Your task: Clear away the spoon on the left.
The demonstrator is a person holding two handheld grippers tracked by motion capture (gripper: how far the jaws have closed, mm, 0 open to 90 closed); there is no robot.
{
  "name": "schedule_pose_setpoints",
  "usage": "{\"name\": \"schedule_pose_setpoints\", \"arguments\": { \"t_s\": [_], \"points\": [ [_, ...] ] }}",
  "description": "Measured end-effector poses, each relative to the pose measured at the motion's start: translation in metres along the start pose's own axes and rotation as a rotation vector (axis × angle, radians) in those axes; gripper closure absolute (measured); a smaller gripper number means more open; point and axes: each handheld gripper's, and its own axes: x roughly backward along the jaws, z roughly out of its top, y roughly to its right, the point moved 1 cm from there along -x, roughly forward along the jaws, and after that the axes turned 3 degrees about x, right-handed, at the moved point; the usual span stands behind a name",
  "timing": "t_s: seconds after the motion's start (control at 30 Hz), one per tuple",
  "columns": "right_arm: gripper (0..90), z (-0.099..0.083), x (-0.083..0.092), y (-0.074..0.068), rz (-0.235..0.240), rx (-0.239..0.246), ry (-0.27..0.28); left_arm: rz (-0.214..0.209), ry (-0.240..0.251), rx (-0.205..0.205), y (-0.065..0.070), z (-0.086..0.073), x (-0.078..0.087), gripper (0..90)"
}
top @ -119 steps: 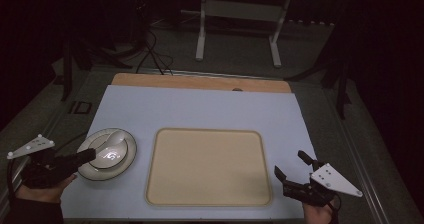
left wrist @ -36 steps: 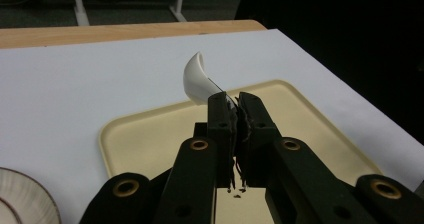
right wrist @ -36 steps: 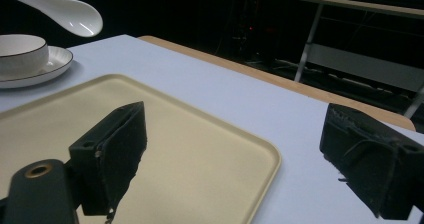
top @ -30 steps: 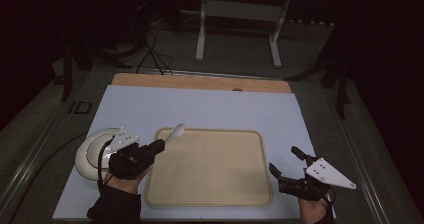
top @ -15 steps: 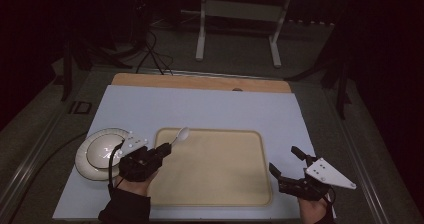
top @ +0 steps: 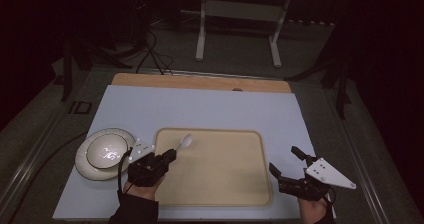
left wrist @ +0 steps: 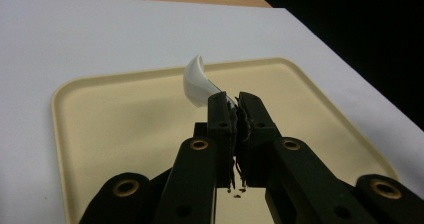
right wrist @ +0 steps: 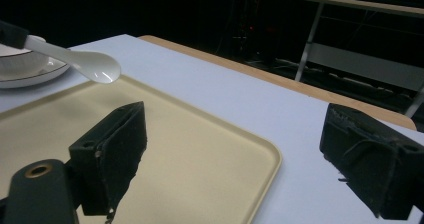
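High view: the left gripper (top: 169,157) was seen at the near-left part of the beige rectangular plastic tray (top: 250,194), its jaws closed tight on the handle of a white ceramic soup spoon (top: 184,142). The spoon was held by the handle end, the bowl carried out ahead and clear of the tray's floor near its far-left corner, seemingly so that it could be laid down on the tray without the jaws touching it first. In the left gripper view the spoon (left wrist: 197,81) was seen tipped up from the pinched jaws.

The right gripper (top: 286,163) was held off the tray's near-right corner, above the pale blue mat (top: 200,109), its jaws spread wide with nothing between them; it appeared to be kept aside, ready but unused.

Just beside the tray's left edge a white bowl with a dark rim line (top: 106,151) was set on a matching white plate (top: 82,165). These stood close to the left hand and could be knocked on a careless withdrawal. Nothing lay on the tray to obstruct the spoon.
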Motion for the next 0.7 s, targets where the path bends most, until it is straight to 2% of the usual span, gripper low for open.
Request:
{"name": "schedule_pose_setpoints", "arguments": {
  "t_s": [0.13,0.2,0.27,0.33,0.4,0.47,0.6,0.7],
  "points": [
    [11.5,0.0,0.0,0.0,0.001,-0.001,0.002,0.062,0.018,-0.009,0.0,-0.01,-0.005,86.2],
    [11.5,0.0,0.0,0.0,0.002,0.0,0.001,0.069,0.025,-0.008,-0.001,-0.014,-0.008,86.2],
    [11.5,0.0,0.0,0.0,0.003,0.0,0.002,0.091,0.023,-0.028,0.0,-0.018,-0.013,86.2],
    [11.5,0.0,0.0,0.0,0.003,-0.001,0.002,0.086,0.024,-0.012,-0.002,-0.02,-0.016,86.2],
    [11.5,0.0,0.0,0.0,0.003,-0.001,0.001,0.107,0.025,-0.023,-0.002,-0.022,-0.018,86.2],
    [11.5,0.0,0.0,0.0,0.003,-0.001,0.001,0.106,0.028,-0.005,-0.004,-0.023,-0.02,86.2],
    [11.5,0.0,-0.001,0.0,0.004,-0.003,0.0,0.117,0.016,-0.014,-0.005,-0.027,-0.025,86.2],
    [11.5,0.0,0.0,0.0,0.003,-0.001,0.001,0.126,0.008,-0.006,-0.007,-0.03,-0.028,86.2]
  ]
}}
